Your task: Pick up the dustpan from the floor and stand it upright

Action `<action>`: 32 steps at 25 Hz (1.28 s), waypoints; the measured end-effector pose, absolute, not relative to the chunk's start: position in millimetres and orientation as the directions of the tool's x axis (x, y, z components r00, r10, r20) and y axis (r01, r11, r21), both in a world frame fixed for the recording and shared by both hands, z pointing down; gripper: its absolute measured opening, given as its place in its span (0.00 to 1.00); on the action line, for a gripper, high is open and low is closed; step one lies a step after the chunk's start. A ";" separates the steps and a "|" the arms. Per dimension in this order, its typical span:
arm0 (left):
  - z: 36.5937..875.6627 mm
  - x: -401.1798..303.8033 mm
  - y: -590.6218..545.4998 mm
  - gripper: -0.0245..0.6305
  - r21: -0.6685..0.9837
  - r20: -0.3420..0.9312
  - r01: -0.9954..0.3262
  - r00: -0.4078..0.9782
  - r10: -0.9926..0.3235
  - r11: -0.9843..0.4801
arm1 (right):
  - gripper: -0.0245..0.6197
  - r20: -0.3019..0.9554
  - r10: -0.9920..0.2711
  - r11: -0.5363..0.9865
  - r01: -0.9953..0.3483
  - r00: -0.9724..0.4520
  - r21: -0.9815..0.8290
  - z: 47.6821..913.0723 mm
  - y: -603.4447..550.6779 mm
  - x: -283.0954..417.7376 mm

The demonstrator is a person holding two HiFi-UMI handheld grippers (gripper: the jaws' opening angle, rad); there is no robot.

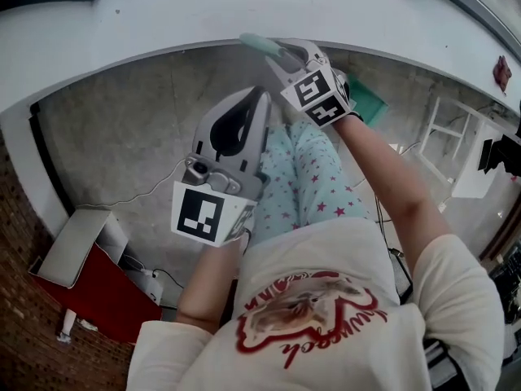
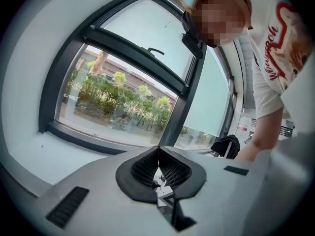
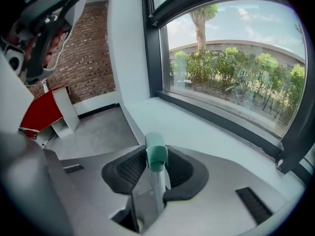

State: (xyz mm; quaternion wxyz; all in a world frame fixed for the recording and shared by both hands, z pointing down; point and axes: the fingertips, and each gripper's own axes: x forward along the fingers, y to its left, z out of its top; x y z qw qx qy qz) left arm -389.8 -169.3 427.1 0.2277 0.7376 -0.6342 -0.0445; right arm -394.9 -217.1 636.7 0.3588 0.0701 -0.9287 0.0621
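Observation:
The dustpan's thin metal handle (image 3: 157,191) with a pale green cap (image 3: 156,154) runs up between the jaws of my right gripper (image 3: 156,151), which is shut on it. In the head view the green cap (image 1: 259,45) pokes out past the right gripper (image 1: 281,55), held up in front of the white sill. A teal part of the dustpan (image 1: 372,104) shows just beyond the right wrist; the rest of the pan is hidden. My left gripper (image 1: 262,96) is raised beside it, apart from the handle. Its jaws (image 2: 158,149) meet with nothing between them.
A red and white box (image 1: 81,275) lies on the grey concrete floor at the left by a brick wall (image 3: 88,48), with a thin cable (image 1: 138,198) trailing near it. A white sill (image 3: 197,127) under a large window (image 3: 236,68) runs ahead. A white frame (image 1: 444,129) stands at the right.

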 end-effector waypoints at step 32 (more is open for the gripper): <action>408.5 -112.1 -174.2 0.07 0.322 0.262 -0.928 0.278 -0.924 -0.188 | 0.24 0.502 -0.101 0.984 -0.162 -0.859 -0.078 517.0 -189.1 -107.2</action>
